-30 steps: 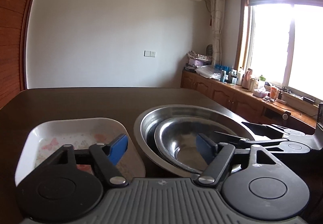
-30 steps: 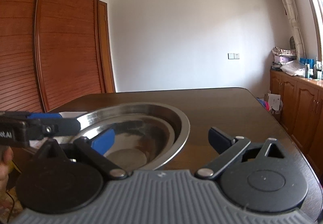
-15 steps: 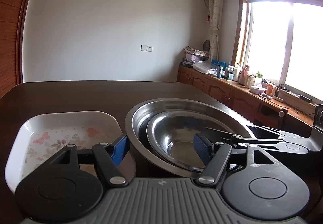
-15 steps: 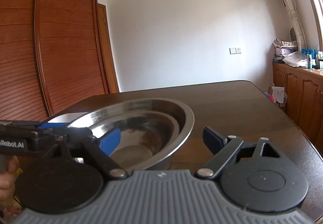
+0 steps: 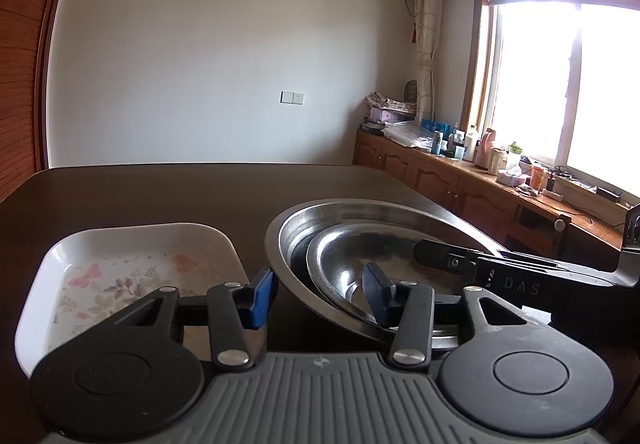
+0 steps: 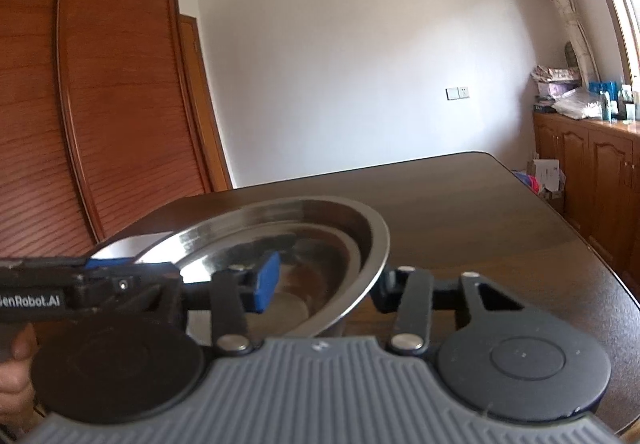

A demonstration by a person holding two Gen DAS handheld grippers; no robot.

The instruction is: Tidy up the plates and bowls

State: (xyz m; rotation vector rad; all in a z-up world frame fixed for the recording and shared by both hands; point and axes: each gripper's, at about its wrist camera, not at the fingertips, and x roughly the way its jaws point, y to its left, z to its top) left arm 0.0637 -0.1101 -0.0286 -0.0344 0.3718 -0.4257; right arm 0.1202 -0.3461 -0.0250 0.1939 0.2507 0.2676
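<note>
While both grippers close on the steel bowls, keep each hand level and apply the squeeze evenly. Two nested steel bowls sit on the dark counter: the smaller steel bowl lies inside the large steel bowl, just beside a white floral tray.

The left gripper straddles the near rims of both bowls, one blue pad outside and one inside; its jaws have just been closing, and a gap appears to remain, so the fingers look apart. The right gripper straddles the opposite wall of the large bowl; its jaws have also just been closing, and the outer finger is hidden behind the rim, so contact cannot be confirmed.

Seat each pad flat against the metal before lifting. Polished steel is likely to slip, so close fully on both sides first. Raise both hands together; an uneven lift would probably tilt the stack and let the inner bowl slide.
</note>
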